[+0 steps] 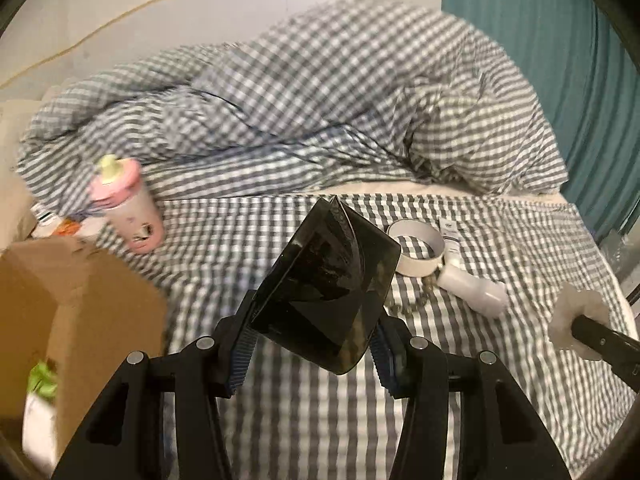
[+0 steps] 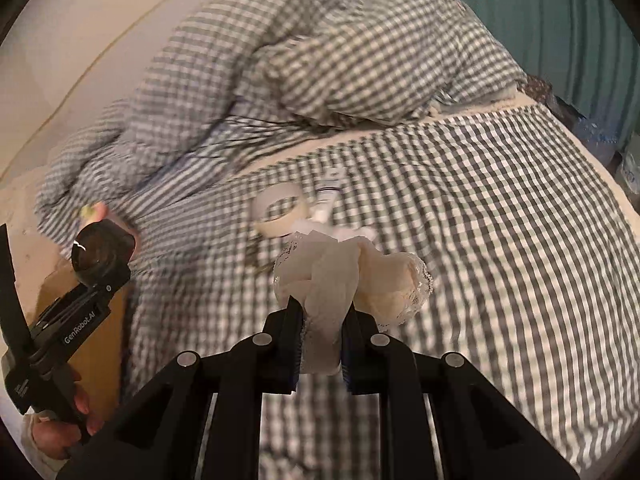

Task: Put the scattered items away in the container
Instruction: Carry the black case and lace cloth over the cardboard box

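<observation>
My left gripper [image 1: 316,312] is shut on a glossy black folded wallet [image 1: 328,280], lifted above the checked bed sheet [image 1: 280,400]. An open cardboard box [image 1: 60,300] stands to its left, with something green [image 1: 42,376] inside. My right gripper [image 2: 322,308] is shut on a bunched white lace-edged cloth [image 2: 352,276], also held above the sheet. In the left wrist view that cloth [image 1: 576,316] shows at the far right. A pink bottle [image 1: 128,208], a white tape roll [image 1: 418,248], a white tube [image 1: 468,280] and some beads [image 1: 420,304] lie on the bed.
A crumpled checked quilt [image 1: 300,100] is heaped across the back of the bed. A teal curtain [image 1: 540,40] hangs at the right. In the right wrist view a hand [image 2: 56,436] grips the left tool's handle over the box [image 2: 100,332].
</observation>
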### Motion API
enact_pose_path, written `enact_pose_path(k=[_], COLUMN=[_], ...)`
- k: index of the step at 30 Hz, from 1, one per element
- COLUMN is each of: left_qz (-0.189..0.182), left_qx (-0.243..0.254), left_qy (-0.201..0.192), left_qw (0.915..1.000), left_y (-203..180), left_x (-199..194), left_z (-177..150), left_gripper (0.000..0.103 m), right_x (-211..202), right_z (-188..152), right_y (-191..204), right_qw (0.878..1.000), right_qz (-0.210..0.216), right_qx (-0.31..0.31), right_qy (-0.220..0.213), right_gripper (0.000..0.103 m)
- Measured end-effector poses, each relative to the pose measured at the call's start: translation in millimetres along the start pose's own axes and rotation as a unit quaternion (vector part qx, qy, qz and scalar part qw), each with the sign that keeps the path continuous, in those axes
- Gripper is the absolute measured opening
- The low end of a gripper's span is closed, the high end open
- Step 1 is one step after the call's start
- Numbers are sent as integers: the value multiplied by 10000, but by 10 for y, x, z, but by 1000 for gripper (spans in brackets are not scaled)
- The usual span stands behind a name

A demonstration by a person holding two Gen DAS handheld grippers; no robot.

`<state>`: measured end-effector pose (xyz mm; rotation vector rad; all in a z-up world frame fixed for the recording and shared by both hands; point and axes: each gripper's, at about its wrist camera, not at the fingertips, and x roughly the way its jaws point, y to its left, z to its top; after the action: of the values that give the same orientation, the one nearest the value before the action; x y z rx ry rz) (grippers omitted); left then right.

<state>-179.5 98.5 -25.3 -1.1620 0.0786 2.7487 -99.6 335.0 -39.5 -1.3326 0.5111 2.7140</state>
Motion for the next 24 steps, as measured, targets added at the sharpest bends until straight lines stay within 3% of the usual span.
enact_pose_path(k=[13,24], left_qz=[141,517], left_qx=[-248,-859], left_qy=[-346,-391], left_qw=[9990,9942], left_y=[662,1745], left_x=[-1075,-1600], left_z=[-405,-653], left_gripper=[52,52], right_x=[-642,-756], right_z=[-552,-873], right_y=[1065,2195], right_qw=[9966,9849], right_qz=[331,766], right_qx=[-749,-1551], right_qy=[-115,-3], right_gripper=[15,15])
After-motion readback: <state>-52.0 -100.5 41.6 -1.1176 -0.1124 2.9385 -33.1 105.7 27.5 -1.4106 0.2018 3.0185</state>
